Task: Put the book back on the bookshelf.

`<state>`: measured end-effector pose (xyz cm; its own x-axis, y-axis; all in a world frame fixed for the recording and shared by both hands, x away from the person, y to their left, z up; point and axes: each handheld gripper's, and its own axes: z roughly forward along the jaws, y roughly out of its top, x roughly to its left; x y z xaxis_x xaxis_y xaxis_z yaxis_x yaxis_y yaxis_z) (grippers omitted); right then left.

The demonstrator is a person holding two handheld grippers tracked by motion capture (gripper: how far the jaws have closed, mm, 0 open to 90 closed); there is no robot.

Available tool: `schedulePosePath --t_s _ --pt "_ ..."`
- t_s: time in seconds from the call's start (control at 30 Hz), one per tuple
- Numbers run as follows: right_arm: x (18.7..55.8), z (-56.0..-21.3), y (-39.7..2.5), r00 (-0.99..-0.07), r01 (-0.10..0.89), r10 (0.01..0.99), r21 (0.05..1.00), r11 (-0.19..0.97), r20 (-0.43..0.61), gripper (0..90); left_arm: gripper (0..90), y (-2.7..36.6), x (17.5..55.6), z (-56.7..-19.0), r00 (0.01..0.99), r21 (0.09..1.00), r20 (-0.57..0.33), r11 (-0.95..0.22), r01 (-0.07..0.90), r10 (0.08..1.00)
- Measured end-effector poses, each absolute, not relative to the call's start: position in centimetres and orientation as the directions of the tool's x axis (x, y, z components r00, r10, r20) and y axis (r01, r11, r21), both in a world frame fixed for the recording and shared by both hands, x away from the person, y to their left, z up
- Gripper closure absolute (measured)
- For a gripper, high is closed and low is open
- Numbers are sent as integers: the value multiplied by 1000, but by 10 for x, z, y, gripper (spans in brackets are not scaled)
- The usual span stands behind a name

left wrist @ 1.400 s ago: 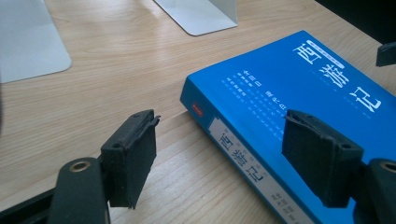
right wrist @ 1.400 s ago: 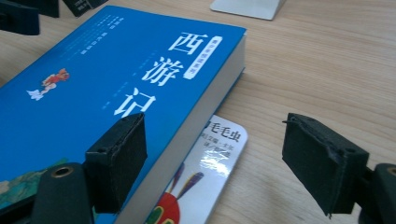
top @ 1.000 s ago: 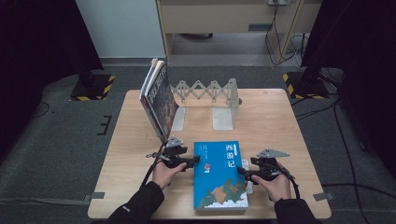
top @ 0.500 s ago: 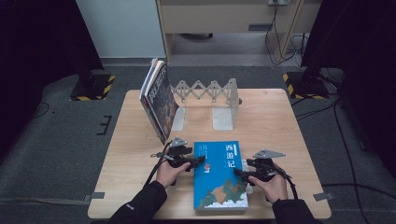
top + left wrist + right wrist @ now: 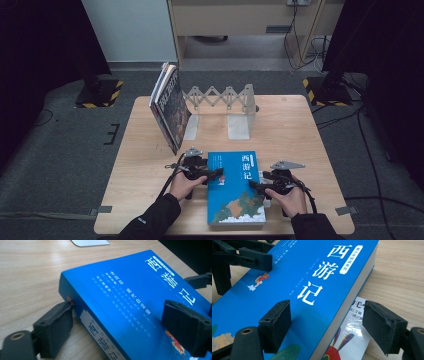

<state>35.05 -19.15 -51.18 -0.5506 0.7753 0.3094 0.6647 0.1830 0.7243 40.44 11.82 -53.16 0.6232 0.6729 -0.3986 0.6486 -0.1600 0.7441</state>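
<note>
The work looked barely begun: the blue book (image 5: pixel 236 187) lay flat at the near edge of the table (image 5: pixel 300 130), not yet lifted, while the expanding book rack (image 5: pixel 222 102) stood beyond it holding one leaning book (image 5: pixel 169 105) at its left end, with room to spare beside that. Standing the blue book in that rack would be the likely remainder.

The left gripper (image 5: pixel 209 174) straddled the blue book's spine edge, its jaws spread wide with one pad (image 5: pixel 53 328) at the spine and the other over the cover, not squeezing. The right gripper (image 5: pixel 256 185) sat at the page edge, likewise wide, one jaw on the cover and one over a thinner book (image 5: pixel 347 337) lying under the blue one.

The table was pale wood; around it lay grey carpet, dark curtains and a cabinet behind.
</note>
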Motion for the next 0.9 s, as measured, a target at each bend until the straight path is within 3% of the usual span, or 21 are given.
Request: schedulePosePath --t_s 0.2,0.9 --pt "350 -513 -190 -544 673 771 721 166 330 236 2 116 406 -538 611 729 -437 -138 671 659" --pt "351 -516 -189 -545 672 764 725 152 345 239 0 114 407 -542 575 727 -471 -74 682 669"
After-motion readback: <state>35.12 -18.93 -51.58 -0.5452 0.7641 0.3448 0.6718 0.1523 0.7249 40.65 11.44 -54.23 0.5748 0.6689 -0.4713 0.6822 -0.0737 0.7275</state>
